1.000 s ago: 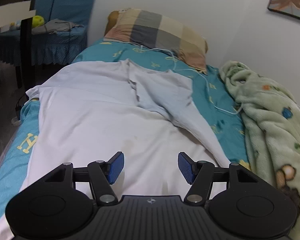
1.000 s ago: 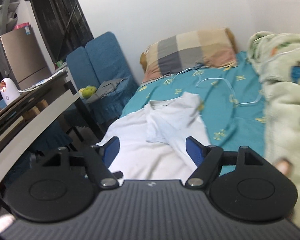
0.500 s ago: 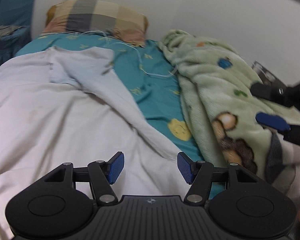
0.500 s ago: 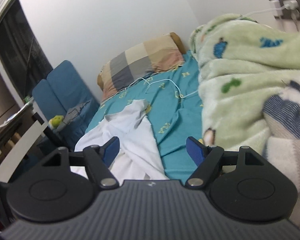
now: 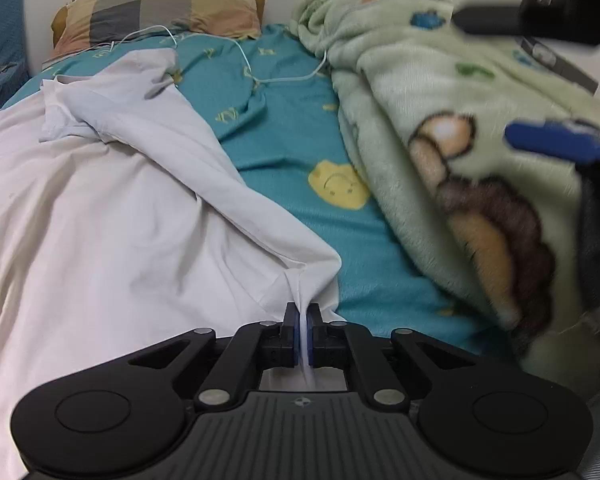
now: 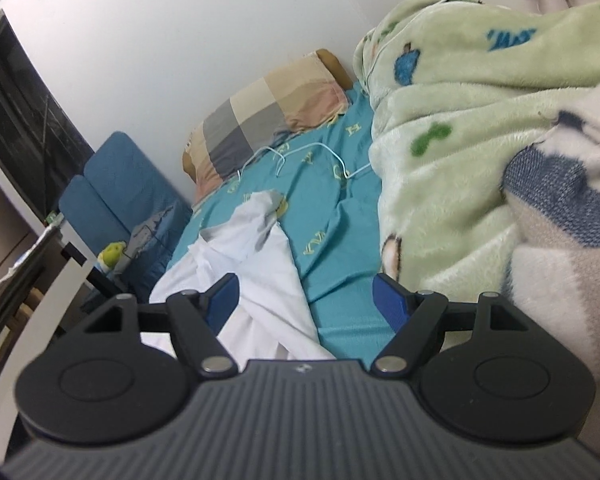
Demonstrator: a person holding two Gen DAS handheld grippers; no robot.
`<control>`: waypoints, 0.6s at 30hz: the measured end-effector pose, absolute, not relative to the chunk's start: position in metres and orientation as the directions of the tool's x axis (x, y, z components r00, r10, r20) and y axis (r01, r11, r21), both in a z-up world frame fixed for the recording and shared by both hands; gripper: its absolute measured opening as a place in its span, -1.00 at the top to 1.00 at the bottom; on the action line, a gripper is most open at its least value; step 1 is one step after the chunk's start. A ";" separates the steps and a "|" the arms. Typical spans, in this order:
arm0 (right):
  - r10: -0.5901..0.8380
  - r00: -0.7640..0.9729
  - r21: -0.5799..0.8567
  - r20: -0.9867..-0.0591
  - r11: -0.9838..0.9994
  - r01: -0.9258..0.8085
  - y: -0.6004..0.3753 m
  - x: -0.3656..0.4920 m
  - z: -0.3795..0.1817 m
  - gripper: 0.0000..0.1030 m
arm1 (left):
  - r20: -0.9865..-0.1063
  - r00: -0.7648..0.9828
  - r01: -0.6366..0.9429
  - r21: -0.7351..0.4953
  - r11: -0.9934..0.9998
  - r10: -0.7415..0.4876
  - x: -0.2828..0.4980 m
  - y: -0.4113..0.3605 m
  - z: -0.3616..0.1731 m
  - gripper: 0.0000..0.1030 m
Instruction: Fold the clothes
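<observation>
Left gripper (image 5: 304,326) pinches one white shirt (image 5: 112,208) on the bed (image 5: 296,148); right gripper (image 6: 306,300) hangs wide apart beside one green blanket (image 6: 452,128).

Illumination is soft, even indoor light with no glare and only faint shadows in the folds of the white shirt (image 5: 112,216); its source is not visible, and the dark window (image 6: 16,128) at the left edge of the right wrist view adds none. Both views show strong fisheye bowing at the edges. Motion blur smears the right gripper (image 5: 556,76) and the green fleece blanket (image 5: 460,128) in the left wrist view; the blanket (image 6: 480,128) close to the right wrist lens is soft.
</observation>
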State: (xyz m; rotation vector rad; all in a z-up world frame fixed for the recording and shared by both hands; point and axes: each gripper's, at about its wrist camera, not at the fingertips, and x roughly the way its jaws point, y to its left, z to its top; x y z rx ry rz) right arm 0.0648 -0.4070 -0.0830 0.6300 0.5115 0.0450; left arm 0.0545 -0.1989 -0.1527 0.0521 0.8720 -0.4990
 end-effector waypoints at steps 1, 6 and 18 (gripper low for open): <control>0.197 0.872 0.573 -0.448 0.812 0.111 -0.406 0.066 -0.084 -0.49 | -0.731 0.539 0.443 -0.176 0.879 -0.418 0.053 -0.194 -0.145 0.94; 0.222 0.853 0.559 -0.472 0.823 0.096 -0.400 0.072 -0.089 -0.48 | -0.663 0.548 0.440 -0.291 0.850 -0.511 0.042 -0.151 -0.091 0.95; 0.396 0.735 0.528 -0.550 0.847 -0.062 -0.355 0.091 -0.098 -0.47 | -0.777 0.432 0.055 -0.485 0.873 -0.458 0.060 -0.024 -0.128 0.95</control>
